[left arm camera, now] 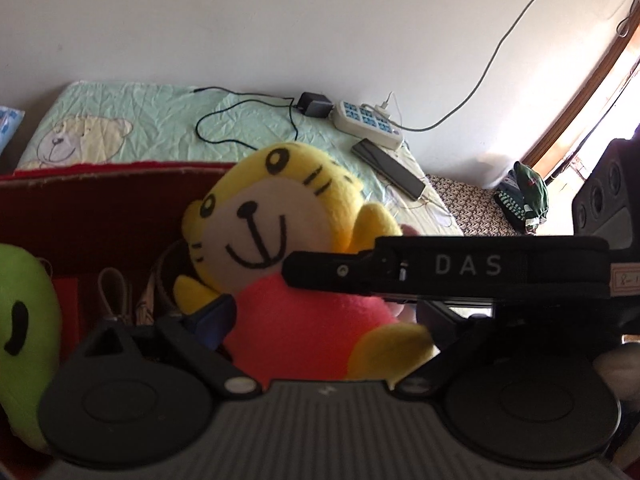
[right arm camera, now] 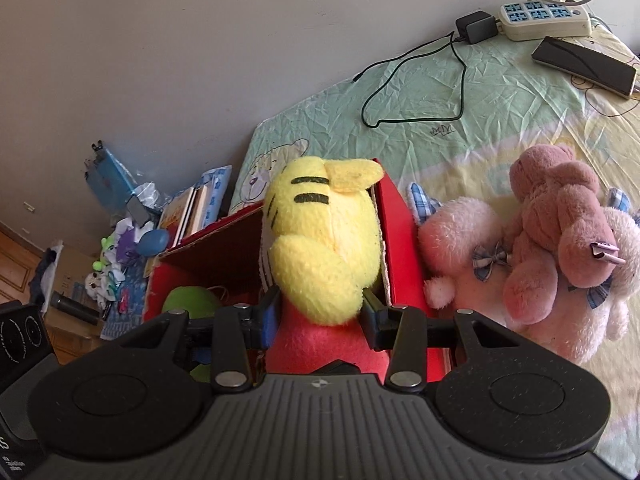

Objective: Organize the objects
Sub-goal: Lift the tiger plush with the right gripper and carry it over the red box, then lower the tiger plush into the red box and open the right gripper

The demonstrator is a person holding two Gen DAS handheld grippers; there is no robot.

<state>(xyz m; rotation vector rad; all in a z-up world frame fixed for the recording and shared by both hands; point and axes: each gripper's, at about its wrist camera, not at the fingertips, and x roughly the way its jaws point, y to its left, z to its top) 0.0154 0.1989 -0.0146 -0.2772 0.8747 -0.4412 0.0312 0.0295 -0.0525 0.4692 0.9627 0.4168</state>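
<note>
The red box point(right arm camera: 400, 240) is sitting on the bed, filling the middle of the right wrist view, and the yellow tiger plush point(right arm camera: 324, 240) is standing in its open top, head above the rim. A green plush point(right arm camera: 188, 300) is lying down inside at the lower left of that opening. In the left wrist view the same green toy point(left arm camera: 24, 320) is bulging in from the left edge, with some pale looped cords beside it in the dark interior that I am not able to identify.

The right gripper point(right arm camera: 320, 312) is closing narrowly on the tiger, one finger pressing each side of its pink body just below the yellow arm. The left gripper point(left arm camera: 316, 328) is facing the tiger's front point(left arm camera: 280, 248); the toy's body is filling the space between its fingers, and the right tool is crossing in front as a black bar, so I cannot tell whether it is gripping or merely near.

To the right of the box, a dusky pink bear point(right arm camera: 560, 232) is lying on top of a pale pink plush point(right arm camera: 468, 264), both touching each other and just beside the box wall. Beyond them the green bedsheet point(right arm camera: 460, 120) is lying open up to the power strip point(right arm camera: 544, 20), the black adapter point(right arm camera: 476, 26) and the phone point(right arm camera: 584, 66) in the upper right. The box's near wall is hidden behind the tool.
</note>
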